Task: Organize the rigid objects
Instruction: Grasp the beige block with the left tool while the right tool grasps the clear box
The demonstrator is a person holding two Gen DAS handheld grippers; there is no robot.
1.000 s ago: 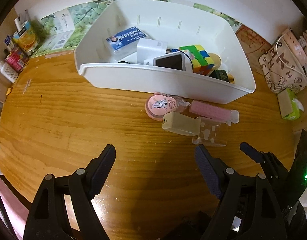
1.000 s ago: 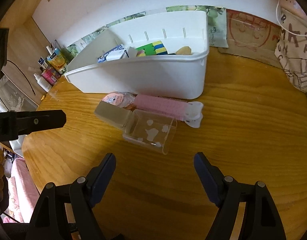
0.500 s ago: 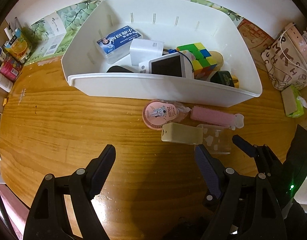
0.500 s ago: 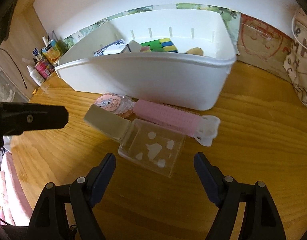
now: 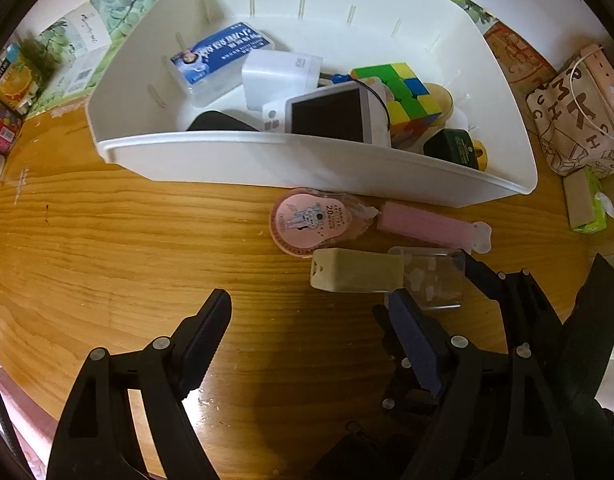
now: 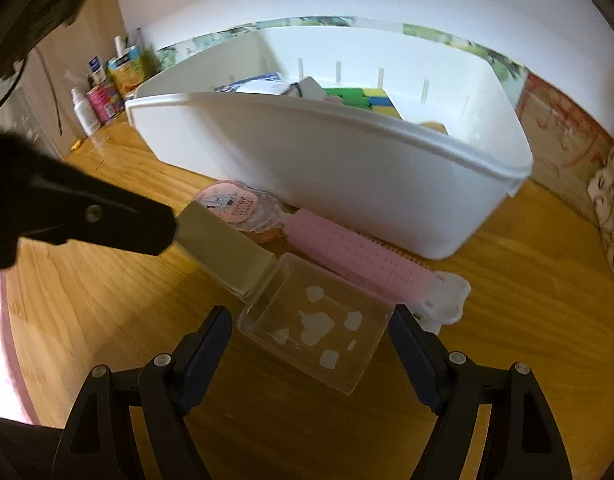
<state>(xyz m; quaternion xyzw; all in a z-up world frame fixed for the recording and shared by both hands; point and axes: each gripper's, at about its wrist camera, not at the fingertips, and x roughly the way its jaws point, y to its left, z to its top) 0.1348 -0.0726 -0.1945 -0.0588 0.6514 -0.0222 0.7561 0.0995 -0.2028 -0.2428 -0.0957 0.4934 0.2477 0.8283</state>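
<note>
An open case lies on the wooden table in front of a white bin (image 5: 307, 164): a beige base (image 5: 357, 270) hinged to a clear lid (image 6: 315, 328) with white spots. My right gripper (image 6: 309, 320) is open, and the lid sits between its fingertips without being pressed. My left gripper (image 5: 311, 308) is open just short of the beige base; in the right wrist view one of its fingers (image 6: 107, 220) covers the base's far end. A pink round tape dispenser (image 5: 311, 220) and a pink comb (image 5: 419, 226) lie against the bin wall.
The bin holds a colour cube (image 5: 399, 92), a white device with a dark screen (image 5: 331, 114), a white block (image 5: 279, 72) and a blue-labelled box (image 5: 223, 58). A patterned bag (image 5: 575, 120) and a tissue pack (image 5: 587, 204) stand at the right. Bottles and cartons (image 6: 103, 100) are at the back left.
Both grippers have come down and closer to the case. The clear lid, formerly ahead of the right fingertips, now lies between them. Neither gripper's opening has changed.
</note>
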